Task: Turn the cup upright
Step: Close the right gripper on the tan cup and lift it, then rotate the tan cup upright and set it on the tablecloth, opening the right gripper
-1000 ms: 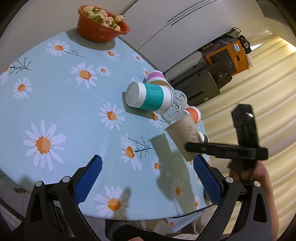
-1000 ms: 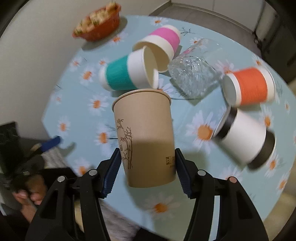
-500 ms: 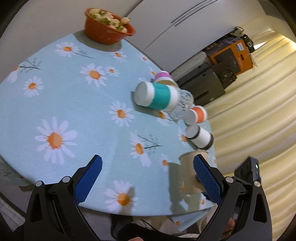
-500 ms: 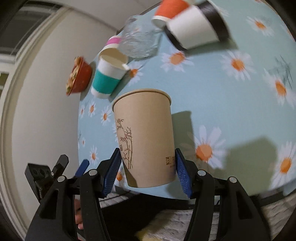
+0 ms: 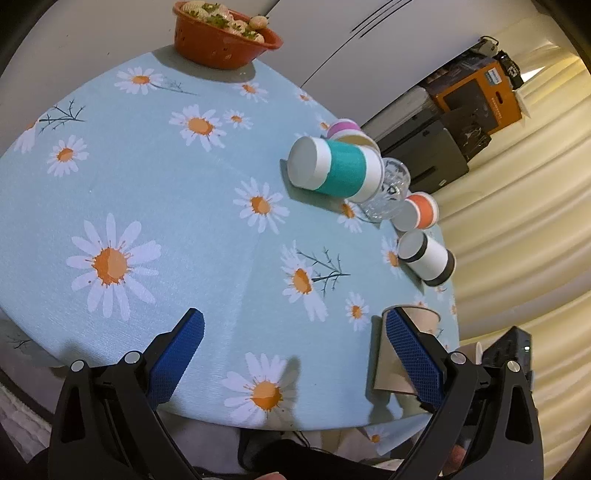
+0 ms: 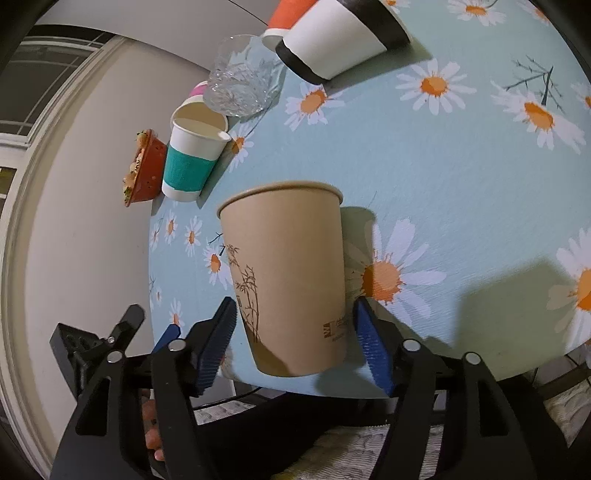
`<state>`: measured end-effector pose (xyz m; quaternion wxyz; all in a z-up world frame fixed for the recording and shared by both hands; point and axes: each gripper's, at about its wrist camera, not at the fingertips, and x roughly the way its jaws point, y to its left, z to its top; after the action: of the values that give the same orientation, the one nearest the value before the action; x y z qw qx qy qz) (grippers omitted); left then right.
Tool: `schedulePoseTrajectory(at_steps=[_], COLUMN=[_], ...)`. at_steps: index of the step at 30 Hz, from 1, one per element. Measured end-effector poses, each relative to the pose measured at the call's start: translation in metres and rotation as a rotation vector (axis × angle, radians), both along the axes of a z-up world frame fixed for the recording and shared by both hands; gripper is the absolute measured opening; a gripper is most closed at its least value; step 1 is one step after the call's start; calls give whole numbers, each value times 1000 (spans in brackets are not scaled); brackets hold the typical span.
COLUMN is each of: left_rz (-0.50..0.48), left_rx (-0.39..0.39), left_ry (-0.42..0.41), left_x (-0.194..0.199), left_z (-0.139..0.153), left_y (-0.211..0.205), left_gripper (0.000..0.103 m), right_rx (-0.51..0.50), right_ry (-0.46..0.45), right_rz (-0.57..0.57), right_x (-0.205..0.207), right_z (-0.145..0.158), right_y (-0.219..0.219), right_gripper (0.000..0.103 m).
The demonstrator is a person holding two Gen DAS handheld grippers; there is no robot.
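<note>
**Mia:** What does the right gripper [image 6: 291, 339] have?

**Ben:** It squeezes the brown paper cup [image 6: 286, 273] between its two blue pads. The cup stands up straight, open end on top, at the near edge of the table [image 6: 461, 184].

**Mia:** And the left gripper [image 5: 291, 354]?

**Ben:** Its fingers are spread wide with nothing between them. It hangs over the near edge too.

**Mia:** How many cups lie down farther back?

**Ben:** Four. The black-and-white cup [image 5: 426, 258], then the orange cup [image 5: 419, 212], the teal cup [image 5: 334, 168] and the pink cup [image 5: 343, 128]. One clear glass [image 5: 388, 192] lies among them.

**Mia:** And way at the back?

**Ben:** One orange bowl [image 5: 221, 35] with food in it.
</note>
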<state>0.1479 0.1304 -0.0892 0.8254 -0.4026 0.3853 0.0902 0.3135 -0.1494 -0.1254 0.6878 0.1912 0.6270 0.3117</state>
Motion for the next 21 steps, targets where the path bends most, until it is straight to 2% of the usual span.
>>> schedulePoseTrajectory(at_steps=[7, 12, 18, 21], left_rz=[-49, -164, -294, -318], left_rx=[51, 104, 119, 114], left_ry=[18, 40, 97, 137], left_x=[9, 20, 50, 65], left_z=[-1, 2, 12, 17], left_y=[-16, -42, -72, -80], left_gripper=[96, 96, 96, 96], right_rx=[56, 111, 135, 132], right_ry=[-25, -64, -196, -279], right_rz=[-30, -96, -99, -73], right_x=[-6, -13, -28, -34], right_z=[12, 18, 43, 60], right_y=[-23, -57, -89, -98], right_gripper=[71, 71, 71, 72])
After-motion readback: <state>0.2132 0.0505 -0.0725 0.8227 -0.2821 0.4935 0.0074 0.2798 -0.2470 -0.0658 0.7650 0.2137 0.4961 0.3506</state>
